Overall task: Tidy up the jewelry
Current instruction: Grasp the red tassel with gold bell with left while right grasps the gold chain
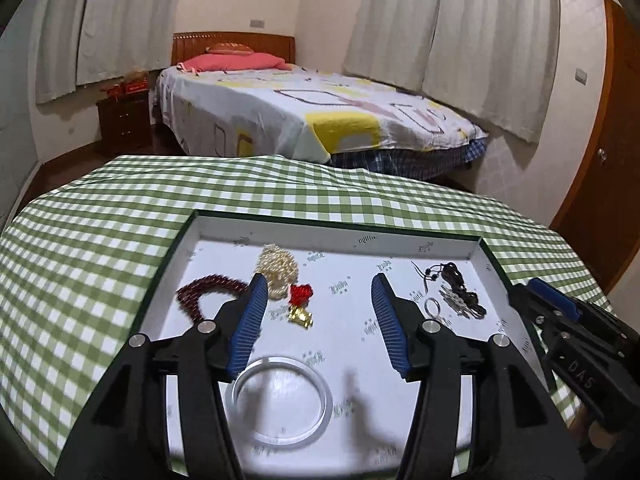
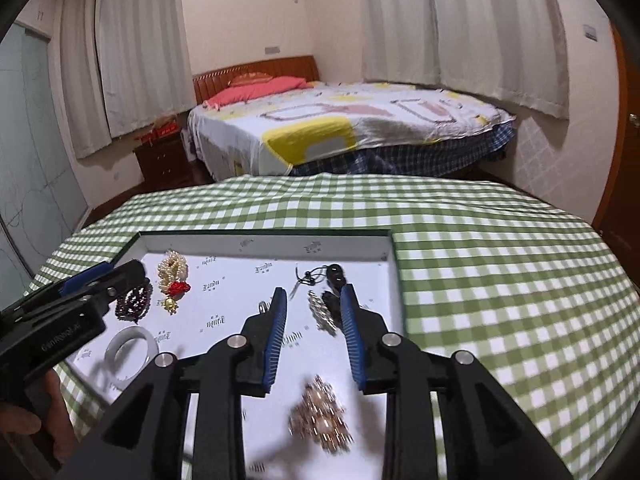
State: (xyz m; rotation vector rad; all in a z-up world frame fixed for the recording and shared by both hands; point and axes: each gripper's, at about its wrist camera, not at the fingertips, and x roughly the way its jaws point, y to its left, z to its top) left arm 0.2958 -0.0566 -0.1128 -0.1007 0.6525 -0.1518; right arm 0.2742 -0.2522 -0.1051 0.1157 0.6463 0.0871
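Both grippers hang over the white tray (image 1: 192, 236) on the checked surface (image 2: 500, 280), pointing down and away toward the bed (image 1: 320, 120).

Left gripper (image 1: 318, 286): fingers spread, nothing btwn them. The white bangle (image 1: 282, 398) lies flat in the tray, just below and behind the fingertips, centred under the gap. It's a closed ring, so no long axis; any rim pt works.

Right gripper (image 2: 314, 294): fingers part-spread, nothing pinched. The rose-gold chain pile (image 2: 322, 416) lies in the tray under the gap, nearer the wrist than the tips. Blurred; shape of pile not certain.

Other items: dark red bead bracelet (image 1: 208, 290), pearl cluster (image 1: 278, 268), red charm (image 1: 300, 294) w/ gold piece lie ahead-left of the left tips. The black cord piece (image 2: 336, 274) and silver piece (image 2: 322, 312) lie ahead of the right tips.

Judgement: each hand is nearest its own item; the next pick needs a pull-back, since both items sit behind the tips.
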